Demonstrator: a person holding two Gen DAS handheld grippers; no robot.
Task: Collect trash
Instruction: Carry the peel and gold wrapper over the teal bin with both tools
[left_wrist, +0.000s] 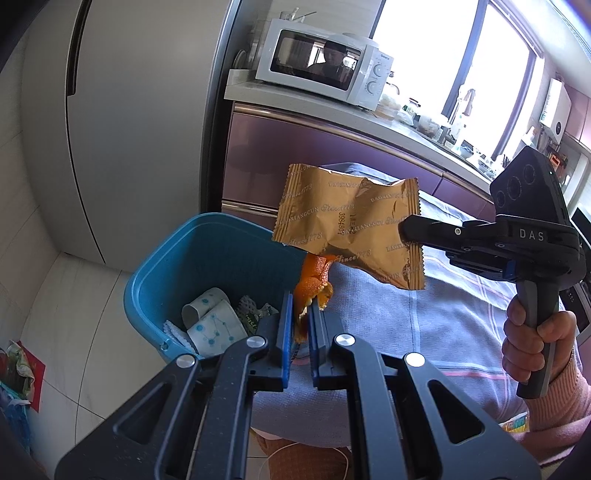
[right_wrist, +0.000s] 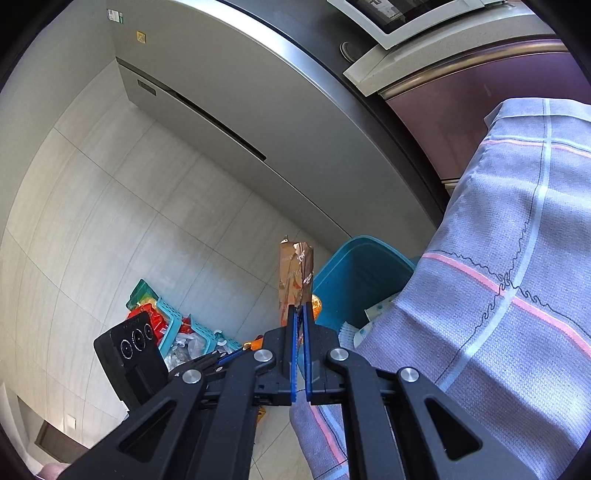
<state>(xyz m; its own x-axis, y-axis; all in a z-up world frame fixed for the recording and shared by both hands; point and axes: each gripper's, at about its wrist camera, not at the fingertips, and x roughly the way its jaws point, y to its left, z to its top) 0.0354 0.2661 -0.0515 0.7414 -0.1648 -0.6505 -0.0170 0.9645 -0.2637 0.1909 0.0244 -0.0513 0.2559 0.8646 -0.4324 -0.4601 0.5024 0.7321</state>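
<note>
gripping peel (left_wrist: 312, 291) and wrapper (left_wrist: 351, 225) above bin (left_wrist: 155, 280)

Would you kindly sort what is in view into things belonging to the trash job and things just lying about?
Job: wrapper in right tongs; orange peel in left tongs; blue bin.
Lying about: microwave; fridge; teal basket.

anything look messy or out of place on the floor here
Yes: by the fridge, a teal basket overflows with red and green wrappers onto the floor. The blue bin holds only trash.
</note>
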